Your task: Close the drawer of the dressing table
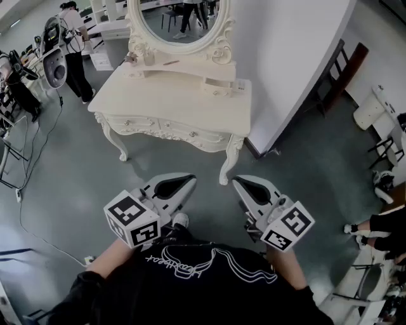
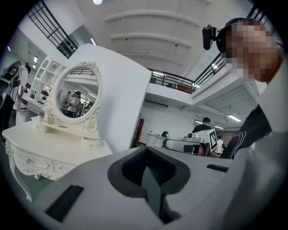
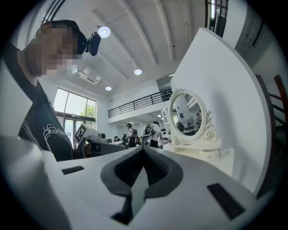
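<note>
Dressing table [image 1: 190, 103] stands far ahead; left gripper [image 1: 192, 182] and right gripper [image 1: 235, 182] are both closed, empty, well apart from it.

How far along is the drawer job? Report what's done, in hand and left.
Done: the table's front drawers look flush. In hand: nothing; the left claw and right claw are shut, empty and well short of the table. Left: the small drawer by the mirror seems to stick out, though I cannot be sure; if open, it needs pushing in.
</note>
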`<state>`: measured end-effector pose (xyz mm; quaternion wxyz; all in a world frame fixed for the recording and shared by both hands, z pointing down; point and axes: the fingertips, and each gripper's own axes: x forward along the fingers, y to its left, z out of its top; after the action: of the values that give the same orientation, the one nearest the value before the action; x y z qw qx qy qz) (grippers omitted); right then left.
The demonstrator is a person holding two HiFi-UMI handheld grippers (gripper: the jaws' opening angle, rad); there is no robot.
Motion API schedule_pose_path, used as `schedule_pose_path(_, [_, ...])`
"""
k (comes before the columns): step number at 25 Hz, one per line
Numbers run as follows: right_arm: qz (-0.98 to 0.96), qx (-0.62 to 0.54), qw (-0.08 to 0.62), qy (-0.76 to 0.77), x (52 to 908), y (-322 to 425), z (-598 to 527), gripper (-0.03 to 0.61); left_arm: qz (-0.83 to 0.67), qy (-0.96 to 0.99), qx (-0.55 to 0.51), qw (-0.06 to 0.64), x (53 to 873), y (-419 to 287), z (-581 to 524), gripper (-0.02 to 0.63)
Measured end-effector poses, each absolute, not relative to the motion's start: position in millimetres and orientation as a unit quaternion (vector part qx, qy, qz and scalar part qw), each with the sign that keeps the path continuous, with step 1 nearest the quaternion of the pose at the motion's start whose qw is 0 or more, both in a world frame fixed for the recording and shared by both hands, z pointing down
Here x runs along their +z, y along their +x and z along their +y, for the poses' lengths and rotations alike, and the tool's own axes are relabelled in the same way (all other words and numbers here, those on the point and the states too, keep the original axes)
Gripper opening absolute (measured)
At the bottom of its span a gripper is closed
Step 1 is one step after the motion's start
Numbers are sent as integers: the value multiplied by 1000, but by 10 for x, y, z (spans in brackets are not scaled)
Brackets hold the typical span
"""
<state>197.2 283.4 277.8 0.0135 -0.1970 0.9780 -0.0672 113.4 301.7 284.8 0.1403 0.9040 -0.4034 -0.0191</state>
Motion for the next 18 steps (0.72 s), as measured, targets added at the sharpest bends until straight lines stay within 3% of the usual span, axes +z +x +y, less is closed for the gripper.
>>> schedule_pose_path(13, [975, -75, 3, -210, 2867, 2003, 2851, 5, -413, 898, -16, 152, 2940, 1102, 3097, 3])
schedule_pose_path(14, [974, -74, -2, -212, 2885, 1998, 2835, 15, -414, 897, -17, 153, 2940, 1099, 3089, 4])
schedule_pose_path(18, [972, -75, -17, -224, 2960, 1995, 2756, 150, -417, 896, -19, 155, 2955, 1071, 3043, 3])
